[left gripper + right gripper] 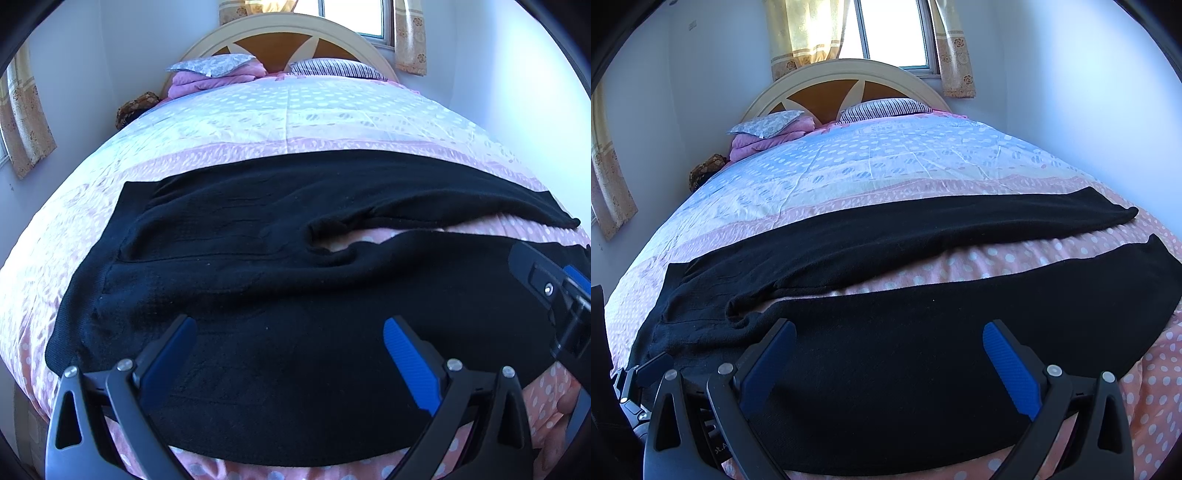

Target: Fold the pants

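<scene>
Left wrist view shows the pants (258, 258) spread flat across the bed (295, 118), legs apart. Left tool (290, 332) and right tool (889, 336) both hang wide apart over the near leg, holding nothing. Pinch only the top layer, or grab sheet too, and the fold could bunch up crooked.

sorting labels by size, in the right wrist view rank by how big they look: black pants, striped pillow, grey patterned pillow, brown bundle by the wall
1. Black knit pants, though nearest the camera
2. Striped pillow
3. Grey patterned pillow, close to the striped one
4. Brown bundle, partly hidden
</scene>
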`<state>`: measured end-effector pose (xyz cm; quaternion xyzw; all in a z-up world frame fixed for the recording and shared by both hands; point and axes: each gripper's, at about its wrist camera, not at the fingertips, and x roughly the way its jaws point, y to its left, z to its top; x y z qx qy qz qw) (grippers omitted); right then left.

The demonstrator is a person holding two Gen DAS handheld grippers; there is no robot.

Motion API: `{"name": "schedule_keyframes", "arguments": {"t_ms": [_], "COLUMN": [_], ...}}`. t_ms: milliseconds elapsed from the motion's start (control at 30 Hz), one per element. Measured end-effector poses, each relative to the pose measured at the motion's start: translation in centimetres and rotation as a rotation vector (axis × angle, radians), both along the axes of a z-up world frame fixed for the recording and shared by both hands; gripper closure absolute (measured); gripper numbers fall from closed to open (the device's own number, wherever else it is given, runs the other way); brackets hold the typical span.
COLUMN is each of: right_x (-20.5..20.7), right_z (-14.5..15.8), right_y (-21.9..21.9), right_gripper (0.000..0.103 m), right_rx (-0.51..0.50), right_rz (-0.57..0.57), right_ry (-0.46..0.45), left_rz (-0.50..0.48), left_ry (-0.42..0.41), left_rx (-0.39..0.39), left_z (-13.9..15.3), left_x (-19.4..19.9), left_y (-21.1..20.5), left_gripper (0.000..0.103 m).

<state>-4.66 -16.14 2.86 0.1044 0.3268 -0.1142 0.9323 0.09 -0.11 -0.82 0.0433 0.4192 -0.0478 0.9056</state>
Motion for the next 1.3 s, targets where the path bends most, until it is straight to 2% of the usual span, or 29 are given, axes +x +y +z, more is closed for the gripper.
{"name": "schedule_keyframes", "arguments": {"t_ms": [1300], "right_x": [0.16], "right_z": [-0.16], "right_y": [0.47], "right_gripper": [0.001], "right_rx": [0.000], "right_rz": [0.018], "right_ry": [0.011], "left_rz": [0.009], "left_ry": [0.011], "left_rx": [-0.013], "left_z": [-0.05], "left_x": [0.33], "left_y": [0.10], "left_gripper": [0.000]}}
